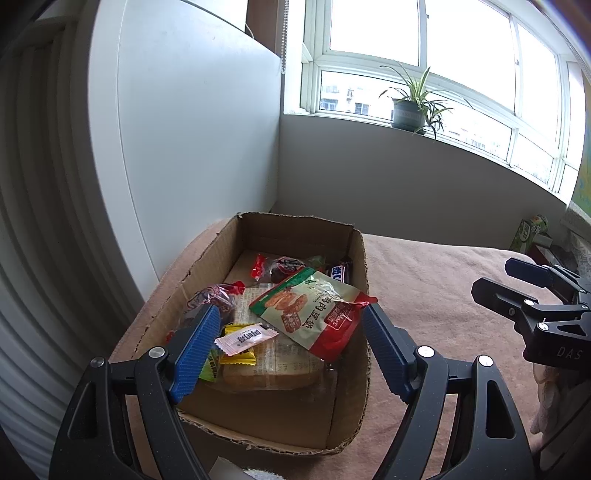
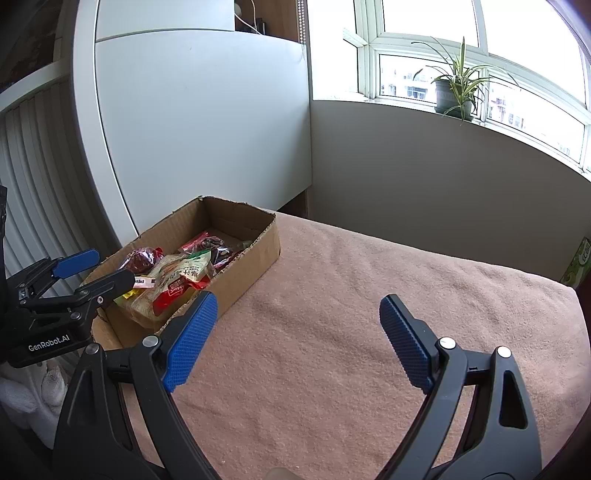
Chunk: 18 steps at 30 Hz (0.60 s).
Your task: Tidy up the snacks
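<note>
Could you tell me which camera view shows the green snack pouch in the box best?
The left wrist view: the green pouch lies near and unobstructed atop the other snacks. The right wrist view shows it small, at an angle, behind the box wall.

Daylight floods through the blown-out window (image 1: 424, 33); both views stay sharp, with soft shadows, bowed fisheye edges and dark corners.

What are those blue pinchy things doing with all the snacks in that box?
A person holds two grippers over a bed covered with a pink blanket. All the snacks in view, like the big green-and-red packet and a small white packet, lie in the cardboard box. The left gripper hangs open above the box, holding nothing. The right gripper is open too, over bare blanket beside the box.
</note>
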Tool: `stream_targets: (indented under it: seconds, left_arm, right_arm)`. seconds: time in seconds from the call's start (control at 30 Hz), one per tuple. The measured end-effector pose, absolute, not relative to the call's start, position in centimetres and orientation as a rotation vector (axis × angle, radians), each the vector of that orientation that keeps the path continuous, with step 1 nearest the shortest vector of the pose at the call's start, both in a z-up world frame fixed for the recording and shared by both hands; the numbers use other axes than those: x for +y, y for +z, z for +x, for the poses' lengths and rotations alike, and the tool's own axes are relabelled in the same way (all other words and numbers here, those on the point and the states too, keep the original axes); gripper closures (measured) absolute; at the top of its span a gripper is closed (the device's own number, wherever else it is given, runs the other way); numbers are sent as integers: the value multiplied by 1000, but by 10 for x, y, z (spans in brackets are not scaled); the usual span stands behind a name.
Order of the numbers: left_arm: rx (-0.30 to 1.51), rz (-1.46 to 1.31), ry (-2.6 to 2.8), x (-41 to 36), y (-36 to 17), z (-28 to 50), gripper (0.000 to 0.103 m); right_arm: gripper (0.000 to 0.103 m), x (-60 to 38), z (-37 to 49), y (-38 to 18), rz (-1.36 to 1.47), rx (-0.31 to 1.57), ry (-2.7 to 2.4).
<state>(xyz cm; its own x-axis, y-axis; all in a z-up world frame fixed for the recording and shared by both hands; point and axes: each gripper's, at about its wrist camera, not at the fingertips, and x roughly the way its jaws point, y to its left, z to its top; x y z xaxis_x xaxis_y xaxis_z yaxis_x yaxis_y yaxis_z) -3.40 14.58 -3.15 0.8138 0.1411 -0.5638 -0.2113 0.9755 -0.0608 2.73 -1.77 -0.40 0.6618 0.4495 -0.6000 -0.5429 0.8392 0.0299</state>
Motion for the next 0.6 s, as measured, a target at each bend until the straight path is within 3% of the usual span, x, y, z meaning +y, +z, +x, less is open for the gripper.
stream_targets:
  seconds: [0.6]
  left_arm:
    - [586,-134,184,149,-29,-36,23]
  right_arm:
    - [11,-11,27,-7,-185,640,565]
